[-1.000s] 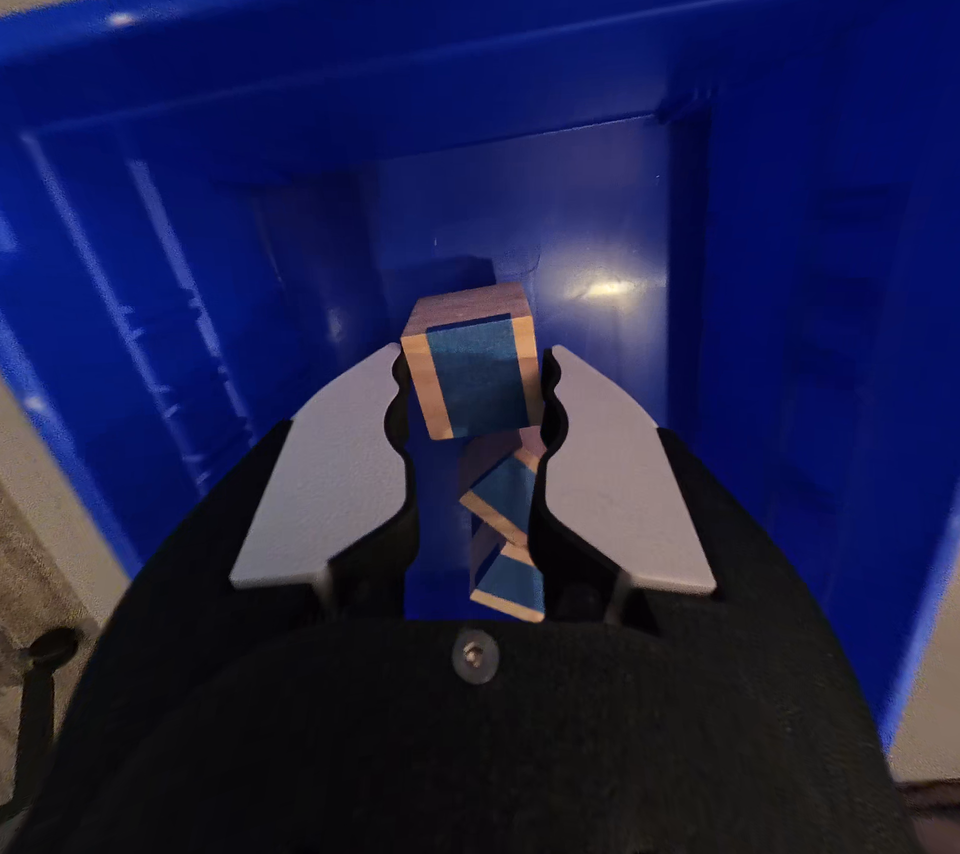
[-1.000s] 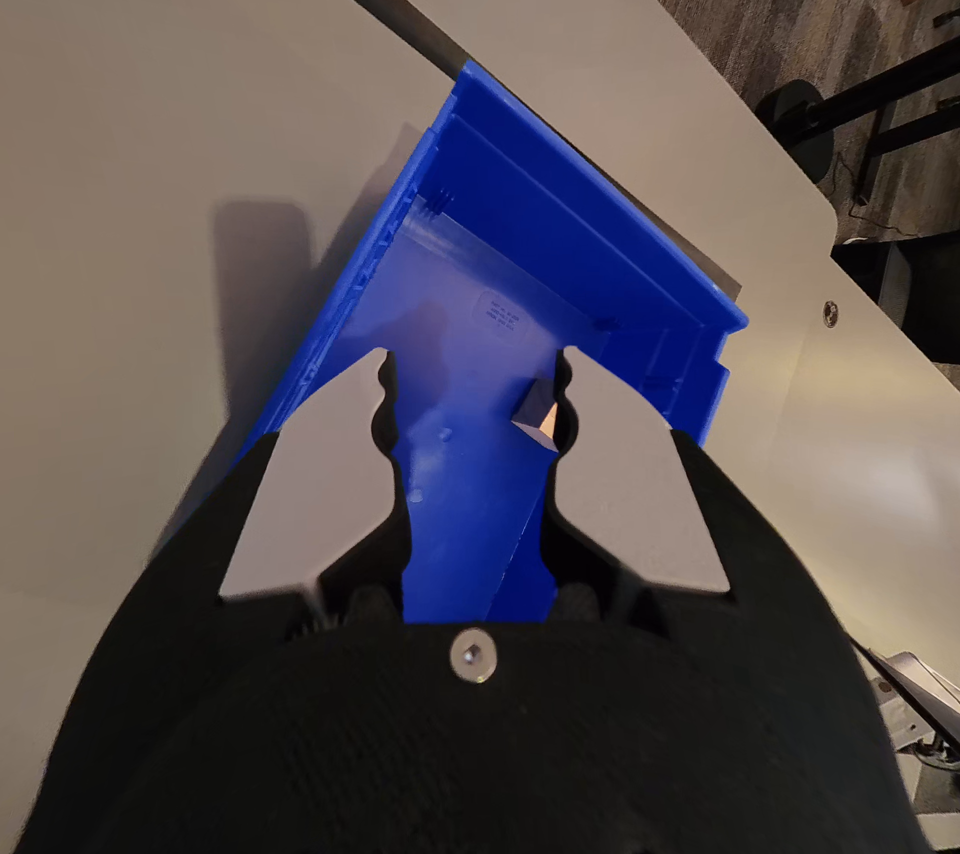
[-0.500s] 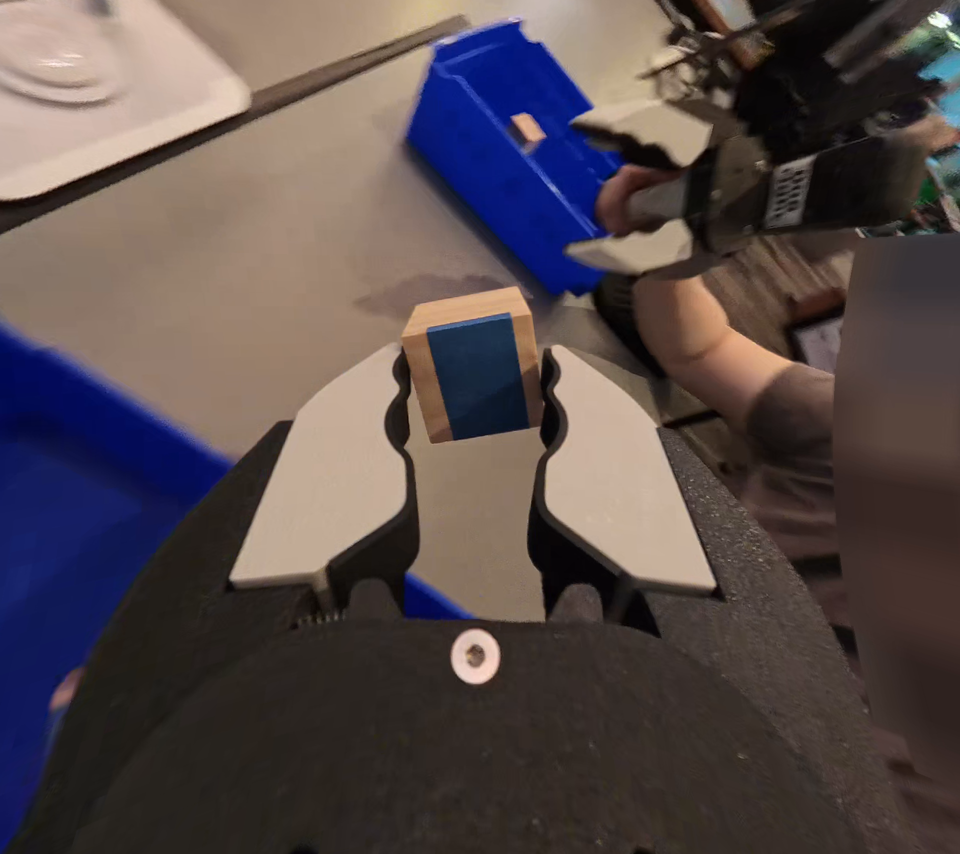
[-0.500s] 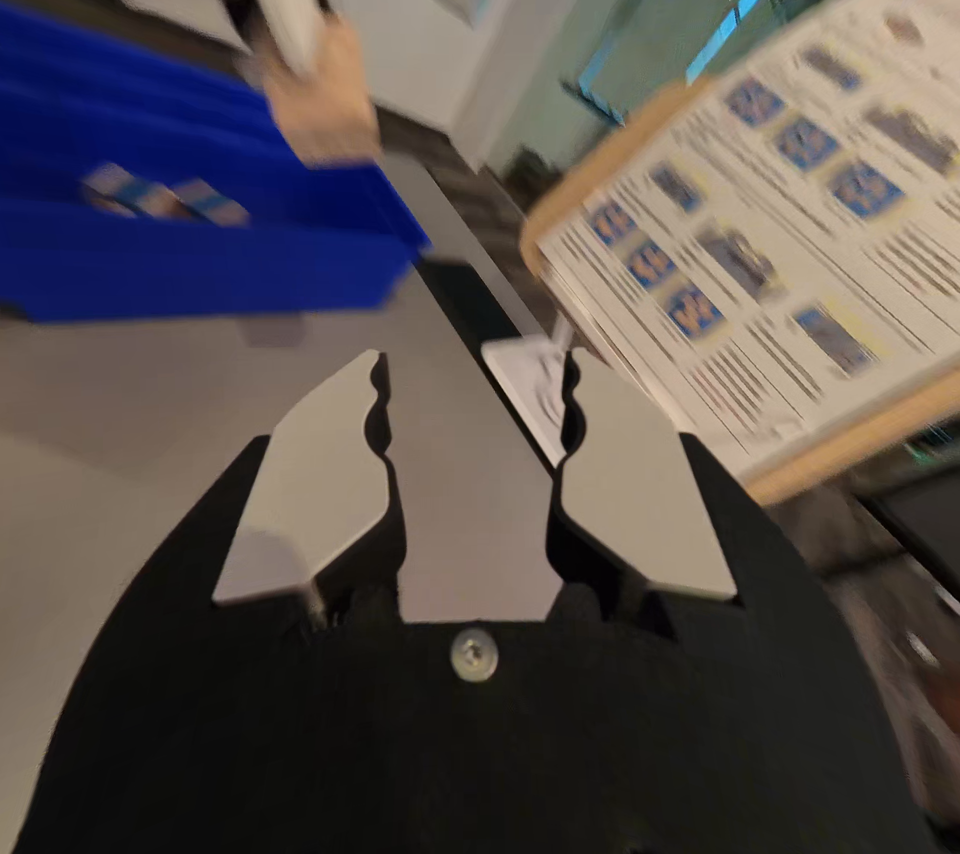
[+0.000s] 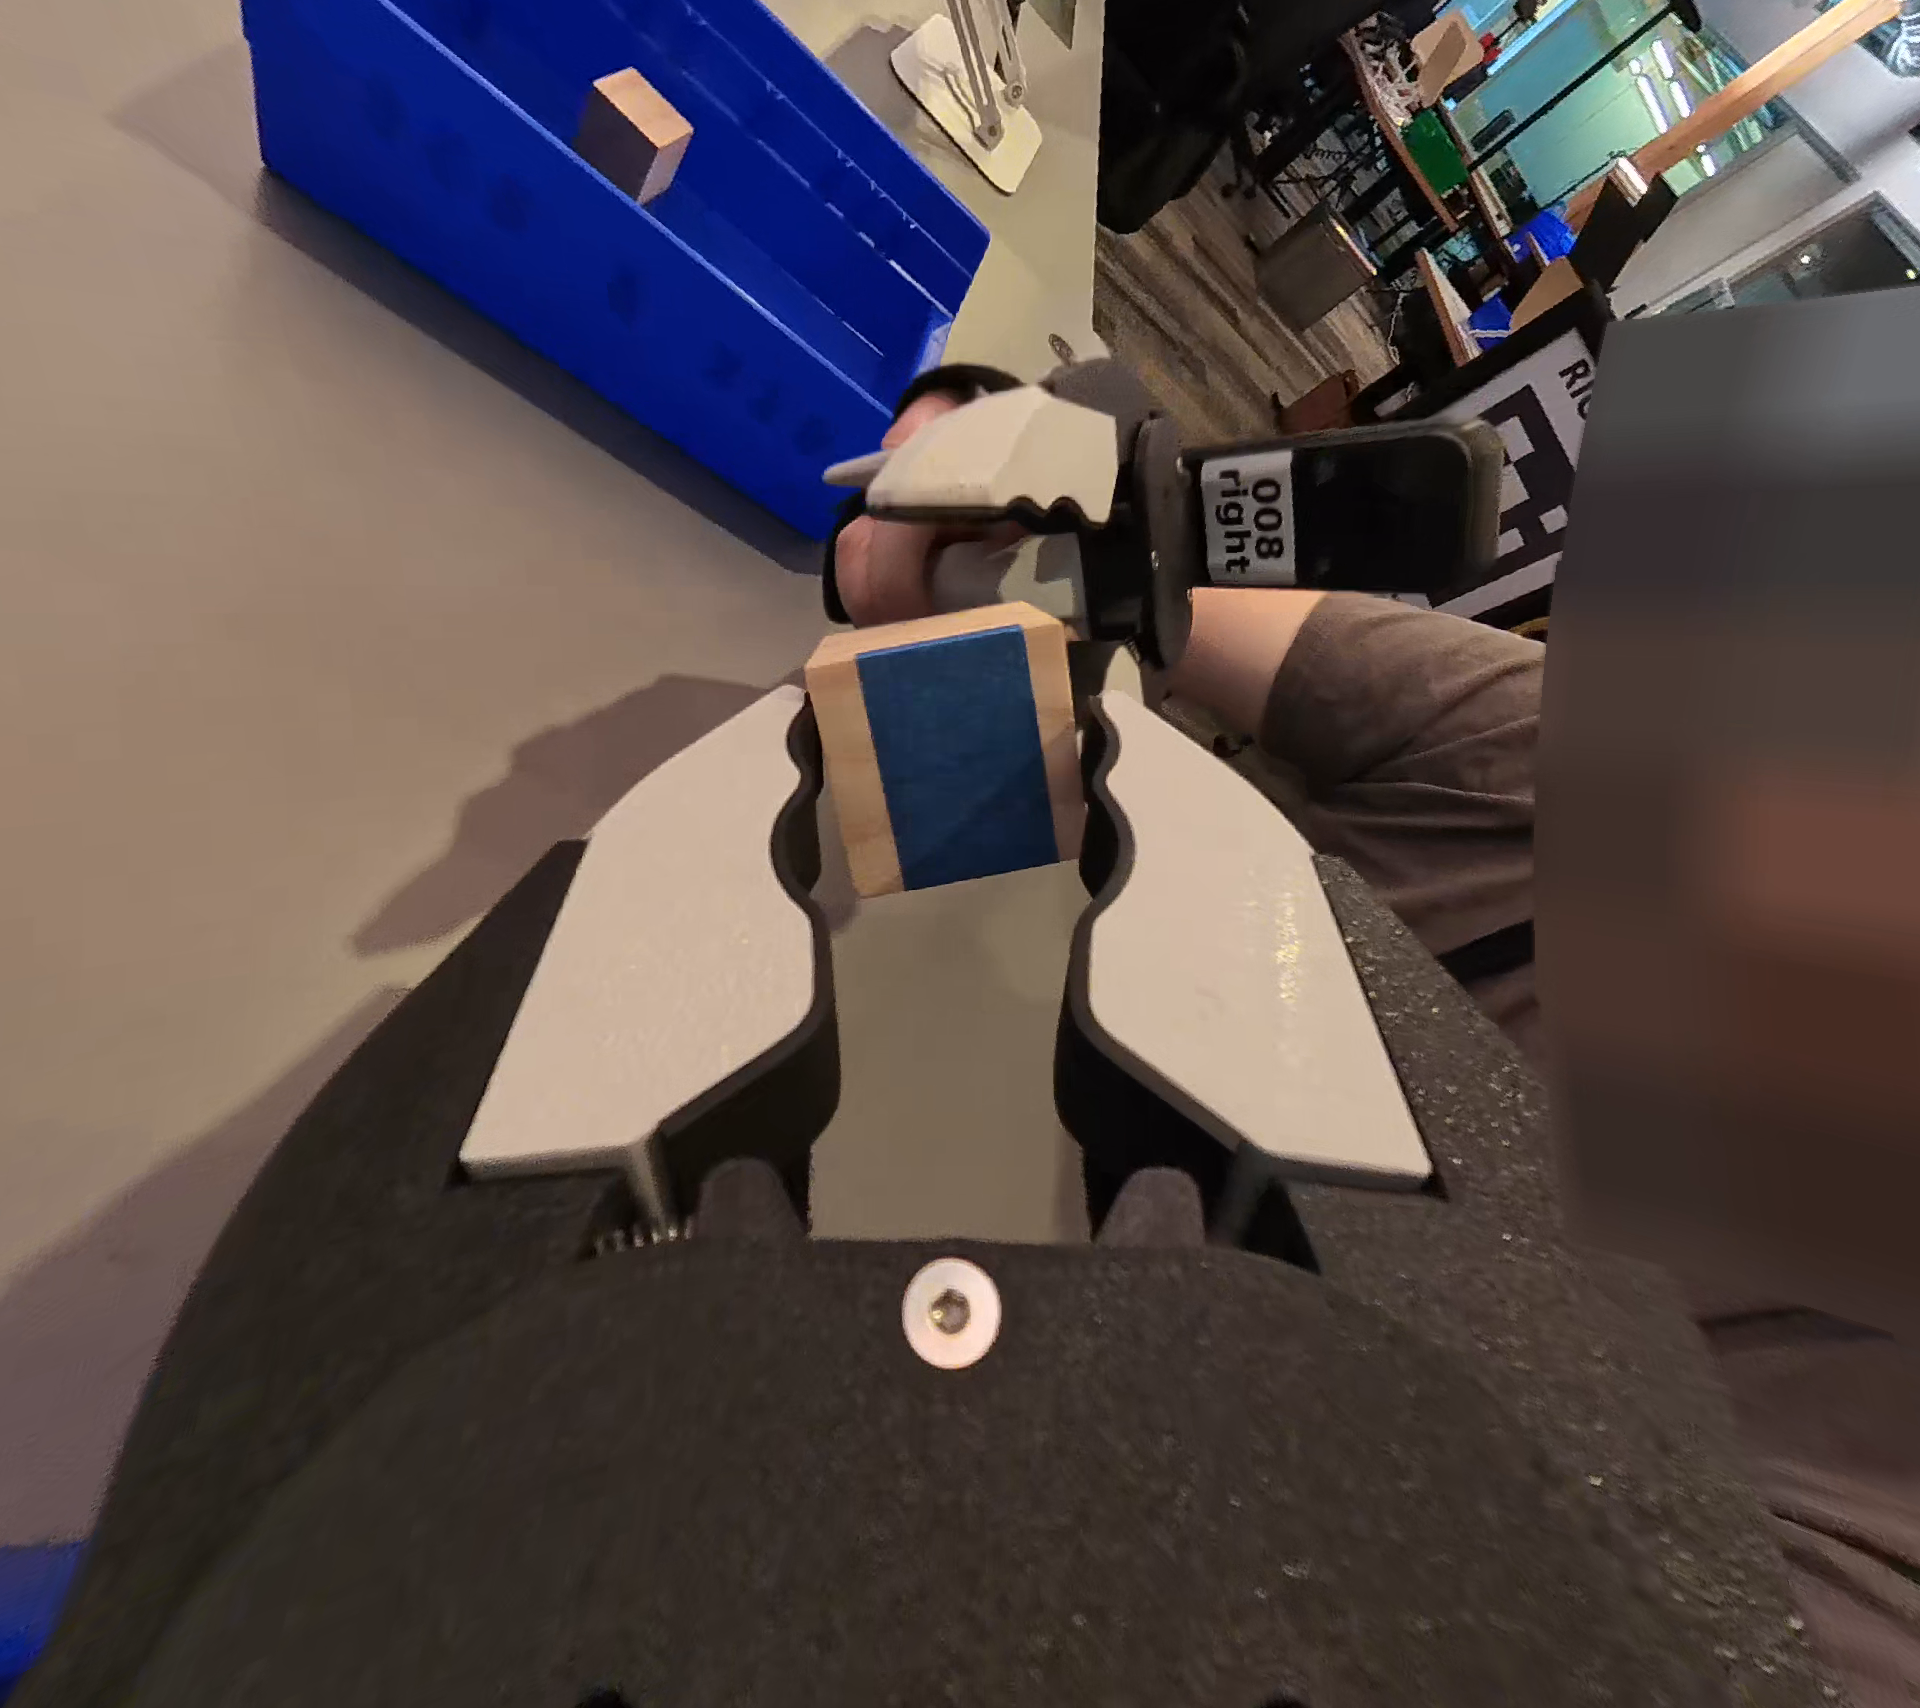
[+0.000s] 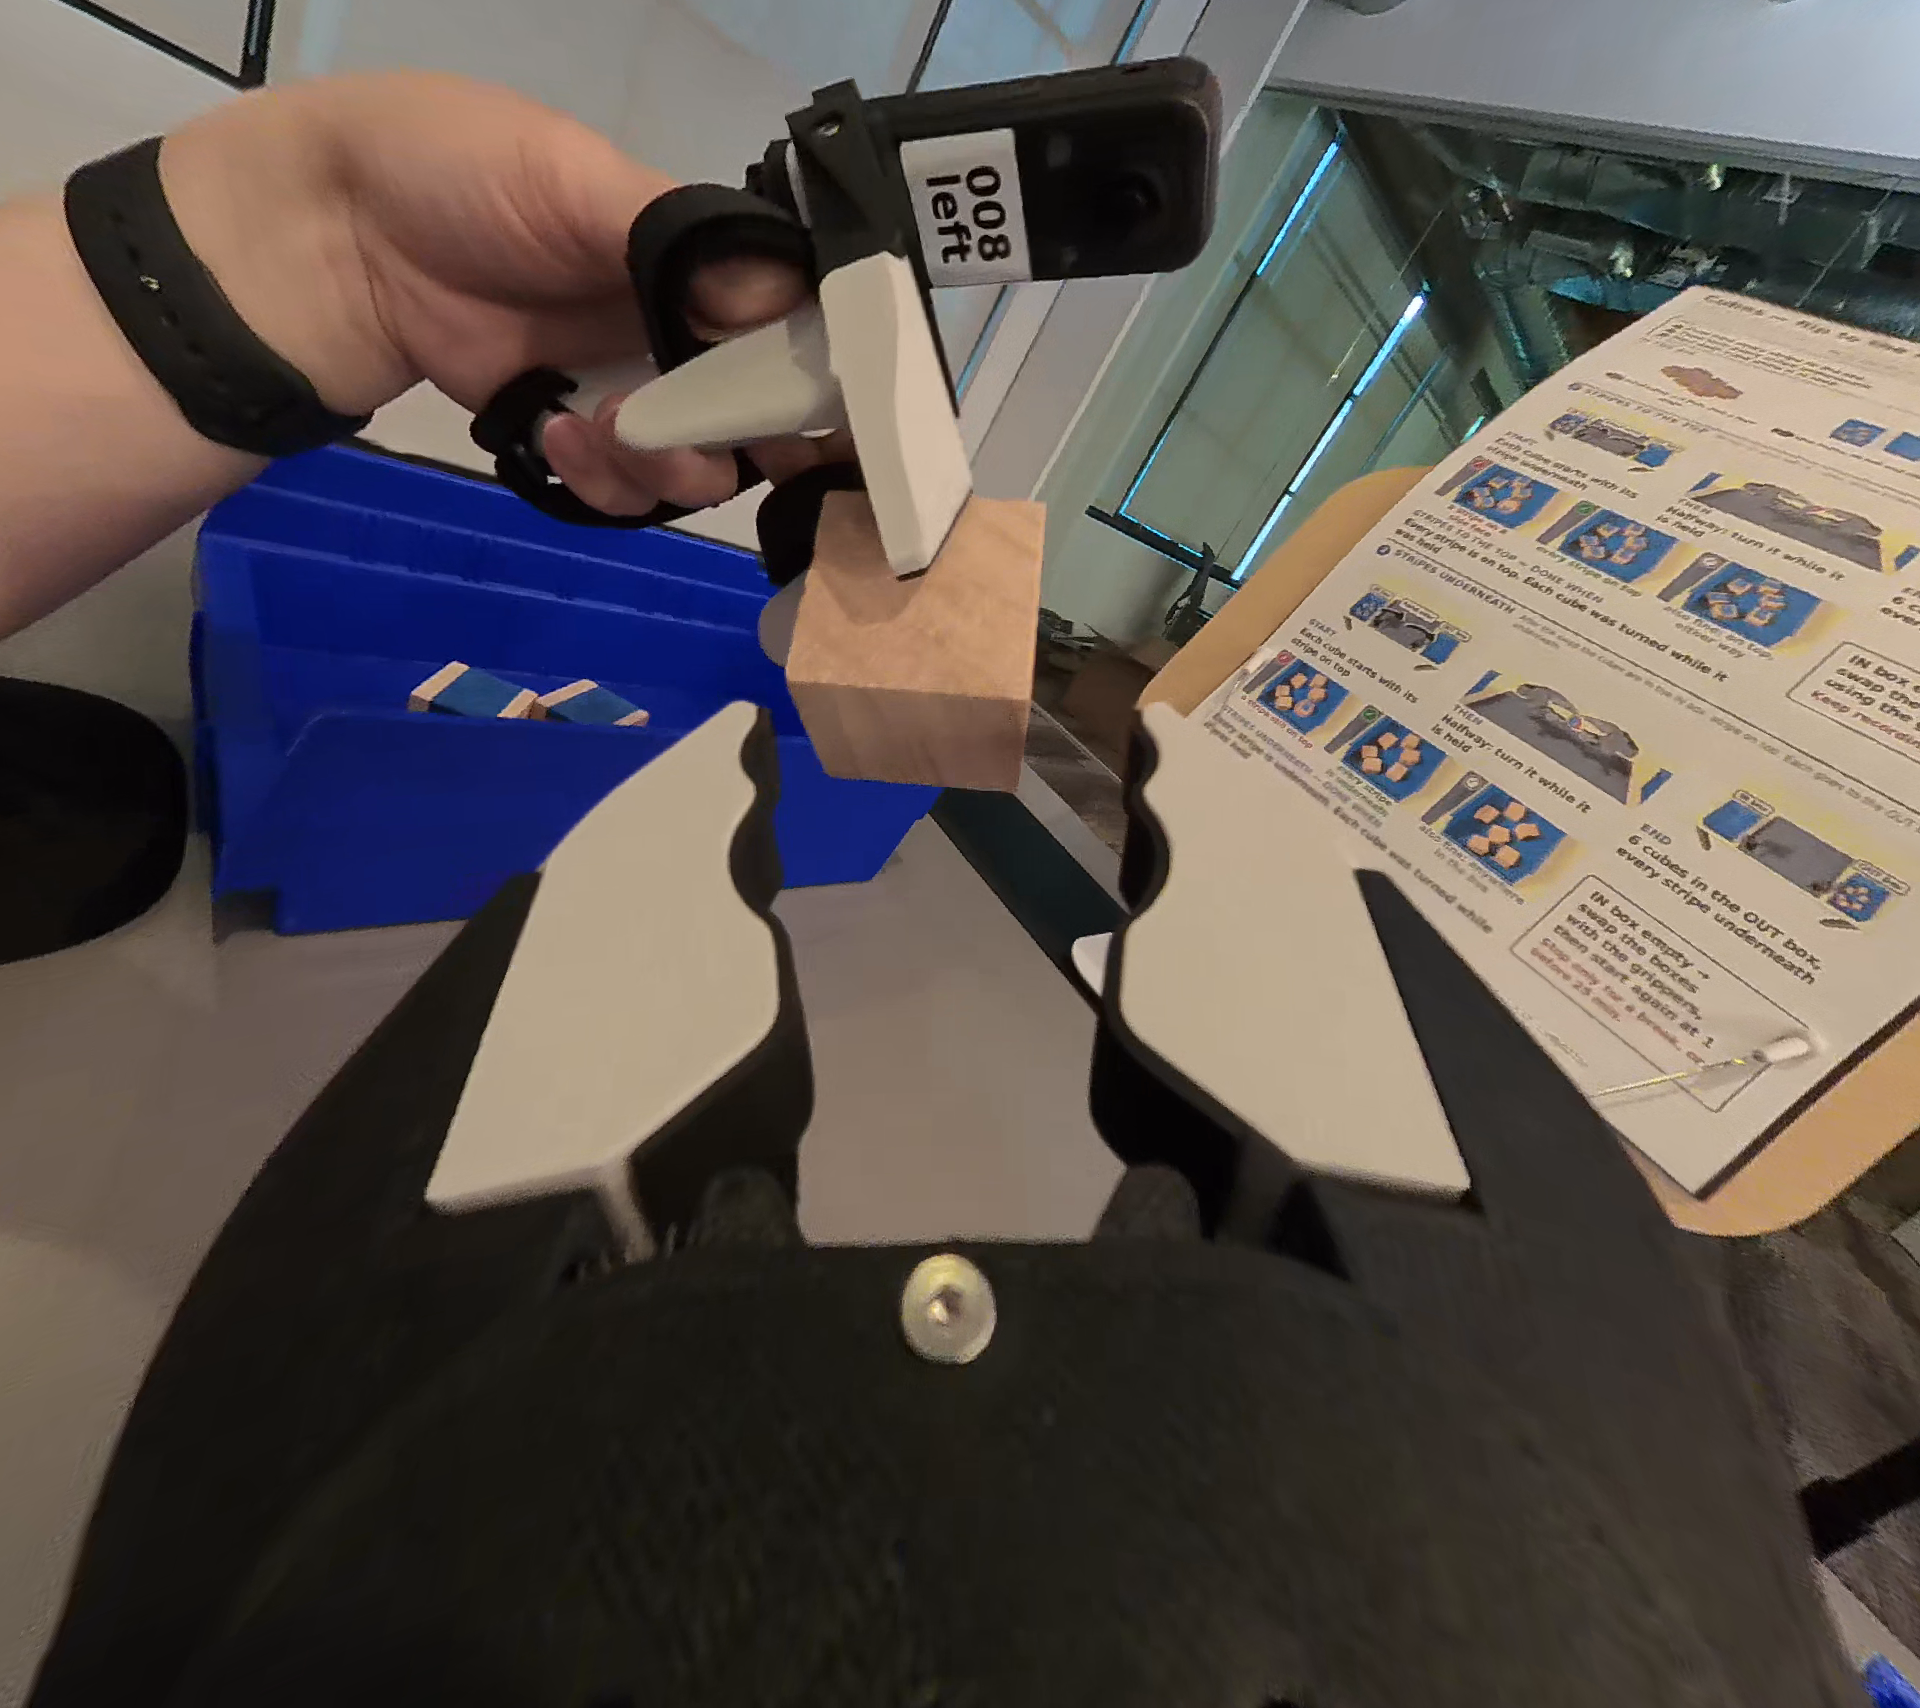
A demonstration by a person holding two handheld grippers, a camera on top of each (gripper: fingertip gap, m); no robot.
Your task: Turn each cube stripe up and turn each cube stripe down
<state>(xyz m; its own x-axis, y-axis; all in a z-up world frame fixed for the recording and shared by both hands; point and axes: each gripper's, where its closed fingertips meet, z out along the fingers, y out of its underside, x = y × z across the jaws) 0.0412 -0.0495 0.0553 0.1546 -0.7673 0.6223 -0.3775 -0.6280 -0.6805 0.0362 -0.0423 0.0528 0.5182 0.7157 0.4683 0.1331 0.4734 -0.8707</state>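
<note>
Counting the visible items: two grippers, two blue bins, and four wooden cubes across both views. The left gripper (image 5: pixel 948 785) is clamping one cube (image 5: pixel 945 754) between its fingertips, jaws closed onto the cube's two side faces; the cube is sitting at the very tips, at frame centre of the left wrist view, above the grey table (image 5: pixel 260 619). Its blue stripe is facing the left camera, running lengthwise along the fingers. The right gripper (image 6: pixel 948 785) is standing wide open and holding nothing — the same cube (image 6: pixel 920 671) is hanging just beyond its tips, bare wood showing. One plain-faced cube (image 5: pixel 634 136) is lying in the bin (image 5: pixel 540 245) at upper left. Two stripe-up cubes (image 6: pixel 525 700) are lying in the other bin (image 6: pixel 468 817) at left of the right wrist view.
</note>
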